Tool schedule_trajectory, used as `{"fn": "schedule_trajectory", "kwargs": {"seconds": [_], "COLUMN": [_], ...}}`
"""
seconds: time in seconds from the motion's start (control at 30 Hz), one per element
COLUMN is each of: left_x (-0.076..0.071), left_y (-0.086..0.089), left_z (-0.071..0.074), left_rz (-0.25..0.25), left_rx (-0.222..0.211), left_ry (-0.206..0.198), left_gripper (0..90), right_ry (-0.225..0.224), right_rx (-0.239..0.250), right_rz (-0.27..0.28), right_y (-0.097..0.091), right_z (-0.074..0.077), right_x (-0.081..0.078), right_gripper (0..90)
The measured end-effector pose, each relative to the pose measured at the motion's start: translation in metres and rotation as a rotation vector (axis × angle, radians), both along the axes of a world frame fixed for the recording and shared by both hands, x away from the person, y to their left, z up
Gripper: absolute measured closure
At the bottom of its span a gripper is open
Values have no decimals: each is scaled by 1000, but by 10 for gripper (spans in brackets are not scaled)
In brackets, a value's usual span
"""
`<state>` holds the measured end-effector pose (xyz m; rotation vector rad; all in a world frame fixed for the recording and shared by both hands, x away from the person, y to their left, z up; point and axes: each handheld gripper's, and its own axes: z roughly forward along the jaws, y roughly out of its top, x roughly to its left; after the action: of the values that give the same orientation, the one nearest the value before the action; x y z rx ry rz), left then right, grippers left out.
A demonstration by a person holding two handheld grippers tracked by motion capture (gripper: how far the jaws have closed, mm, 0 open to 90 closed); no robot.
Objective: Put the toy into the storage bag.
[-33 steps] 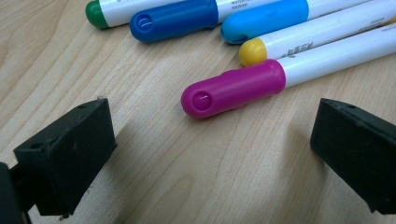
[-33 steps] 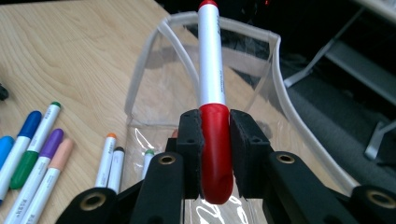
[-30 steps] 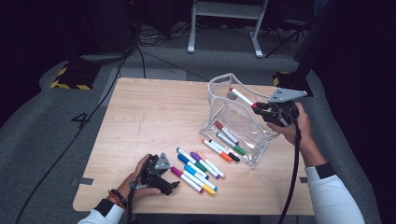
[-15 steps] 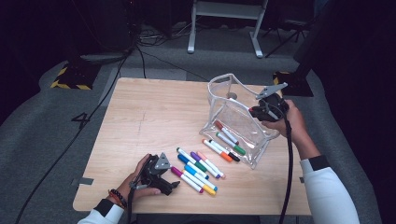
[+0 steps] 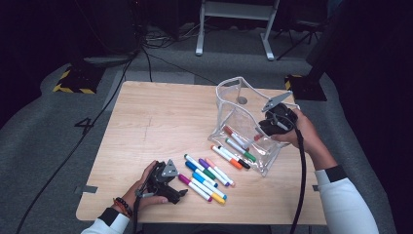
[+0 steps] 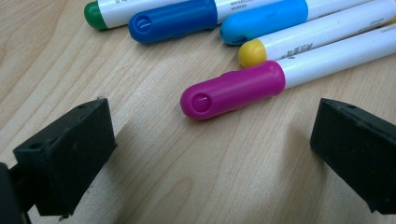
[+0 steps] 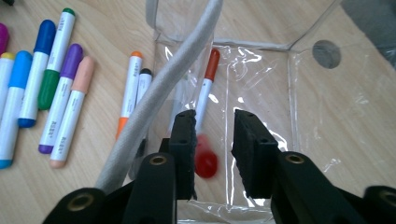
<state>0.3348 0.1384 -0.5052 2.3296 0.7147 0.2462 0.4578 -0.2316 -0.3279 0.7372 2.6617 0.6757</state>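
A clear plastic pouch stands open on the wooden table. My right gripper hangs over its mouth. In the right gripper view its jaws have just been opening and stand apart. A blurred red marker sits just below the left jaw, pressed by neither pad. An orange-red marker lies inside the pouch. My left gripper rests on the table, open. Its jaws stand wide on either side of a magenta marker's cap, not touching it.
Several loose markers lie in a row between my left gripper and the pouch; a few more lie at the pouch's near edge. The pouch's grey zipper band runs beside my right jaws. A cable trails from each gripper.
My right gripper has tipped and shifted a little left over the pouch mouth, and its jaws have opened. The left gripper has stayed where it was.
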Motion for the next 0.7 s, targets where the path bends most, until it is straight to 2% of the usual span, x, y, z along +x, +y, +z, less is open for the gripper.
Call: {"fn": "schedule_trajectory", "kwargs": {"seconds": [0.2,0.33,0.4,0.5,0.63,0.7], "left_x": [0,0,0,0,0,0], "left_y": [0,0,0,0,0,0], "left_z": [0,0,0,0,0,0], "left_rz": [-1,-1,-1,0,1,2], "left_rx": [1,1,1,0,0,0], "left_ry": [0,0,0,0,0,-1], "left_gripper": [1,1,1,2,2,3], "right_ry": [-46,-88,-117,-166,-224,-247], "right_rx": [34,78,118,212,301,327], "right_rz": [-44,-67,-77,-71,-25,-8], "right_y": [-9,-20,-26,-34,-38,-39], "right_z": [7,16,22,32,41,40], "right_x": [-2,-7,-11,-22,-48,-62], "right_gripper": [573,536,511,474,435,419]}}
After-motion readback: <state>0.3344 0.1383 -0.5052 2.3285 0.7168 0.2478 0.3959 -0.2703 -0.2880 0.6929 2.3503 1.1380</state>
